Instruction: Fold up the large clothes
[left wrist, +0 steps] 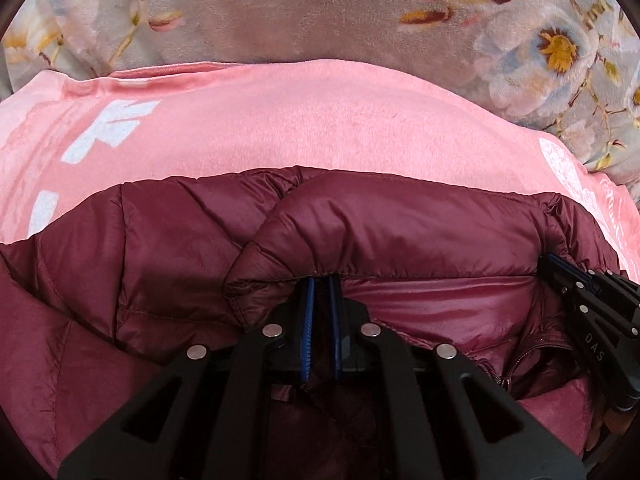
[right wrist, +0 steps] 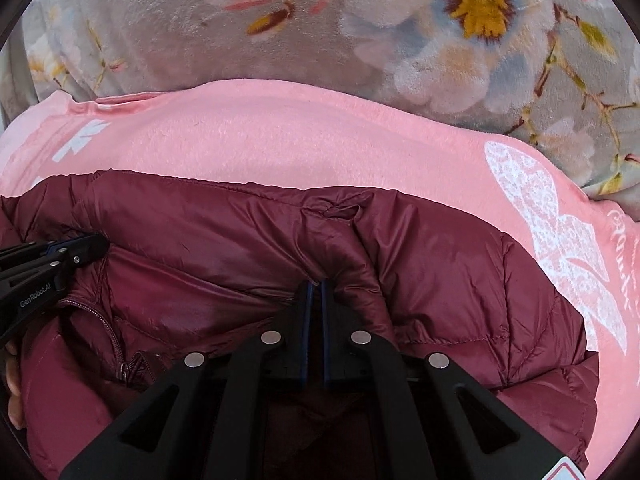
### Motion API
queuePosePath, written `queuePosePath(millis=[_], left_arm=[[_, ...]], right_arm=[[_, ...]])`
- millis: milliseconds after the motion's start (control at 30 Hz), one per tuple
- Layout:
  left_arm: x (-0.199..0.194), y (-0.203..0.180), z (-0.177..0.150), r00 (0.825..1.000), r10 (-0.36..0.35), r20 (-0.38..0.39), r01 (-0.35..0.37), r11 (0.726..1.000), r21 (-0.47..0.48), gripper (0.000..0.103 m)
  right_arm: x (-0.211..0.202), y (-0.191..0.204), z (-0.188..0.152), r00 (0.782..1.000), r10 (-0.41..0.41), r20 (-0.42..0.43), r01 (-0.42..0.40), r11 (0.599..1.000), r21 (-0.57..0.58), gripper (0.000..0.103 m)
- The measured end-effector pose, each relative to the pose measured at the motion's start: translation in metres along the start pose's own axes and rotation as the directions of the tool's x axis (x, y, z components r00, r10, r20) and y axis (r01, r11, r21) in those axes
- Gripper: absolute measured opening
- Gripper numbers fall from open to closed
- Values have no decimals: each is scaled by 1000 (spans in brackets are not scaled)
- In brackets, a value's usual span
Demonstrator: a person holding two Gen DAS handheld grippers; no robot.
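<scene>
Maroon quilted jacket (left wrist: 180,240) is spread on a pink blanket (left wrist: 280,128), its near edge pinched by both clenched tools, left gripper (left wrist: 320,280) and right gripper (right wrist: 317,286), so folding is judged barely begun.

The puffy maroon jacket (left wrist: 400,224) fills the near ground, its bunched folds heaped up against both hand-held grippers. Beyond its far edge the pink blanket (left wrist: 304,120) lies flat and bare, giving open room to pass. Farther off the floral blanket (right wrist: 224,40) is likewise smooth, with nothing standing on it.
</scene>
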State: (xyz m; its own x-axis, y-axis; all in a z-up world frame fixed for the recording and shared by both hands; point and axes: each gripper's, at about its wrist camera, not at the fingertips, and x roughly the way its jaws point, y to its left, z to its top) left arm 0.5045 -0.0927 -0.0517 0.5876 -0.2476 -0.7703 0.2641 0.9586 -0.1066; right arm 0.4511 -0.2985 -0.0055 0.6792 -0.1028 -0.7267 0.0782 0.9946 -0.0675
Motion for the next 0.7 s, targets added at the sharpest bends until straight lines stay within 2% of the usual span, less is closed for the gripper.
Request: queuePosePath(millis=[367, 500, 600, 700], left_arm=[[-1, -5, 1, 1000, 29, 7, -29, 999, 24, 8], [0, -6, 2, 1000, 30, 8, -31, 999, 25, 8], [0, -4, 3, 1000, 21, 8, -21, 1000, 18, 7], [-5, 5, 3, 999, -41, 9, 42, 999, -22, 8]], right_arm=[[0, 2, -1, 1000, -6, 9, 6, 1000, -1, 0], [0, -3, -1, 1000, 27, 8, -27, 999, 28, 0], [2, -16, -1, 994, 109, 11, -109, 989, 95, 0], [-1, -41, -6, 968, 250, 33, -251, 942, 223, 1]])
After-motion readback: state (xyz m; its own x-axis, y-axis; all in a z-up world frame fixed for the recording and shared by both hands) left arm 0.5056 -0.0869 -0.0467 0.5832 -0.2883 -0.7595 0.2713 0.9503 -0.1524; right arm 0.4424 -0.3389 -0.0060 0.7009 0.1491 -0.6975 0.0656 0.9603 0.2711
